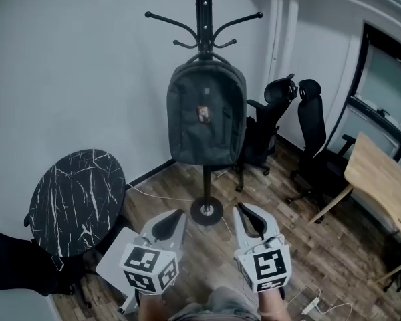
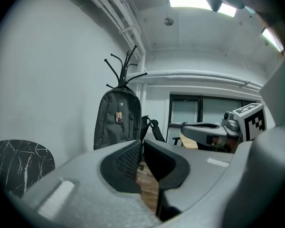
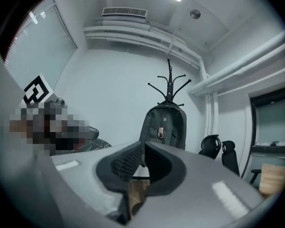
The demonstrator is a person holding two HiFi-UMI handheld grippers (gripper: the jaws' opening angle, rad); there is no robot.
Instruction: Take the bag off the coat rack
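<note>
A dark grey backpack (image 1: 206,112) hangs by its top loop on a black coat rack (image 1: 203,19) that stands on a round base (image 1: 206,212) against the white wall. It shows too in the left gripper view as the backpack (image 2: 117,119) and in the right gripper view as the backpack (image 3: 164,126). My left gripper (image 1: 176,216) and right gripper (image 1: 241,212) are held side by side near the bottom of the head view, short of the rack's base and pointing at the bag. Both are shut with nothing between the jaws.
A round black marble-look table (image 1: 77,199) stands at the left. Two black office chairs (image 1: 301,132) sit right of the rack, and a wooden desk (image 1: 381,179) is at the far right. A white cable (image 1: 160,196) runs across the wood floor.
</note>
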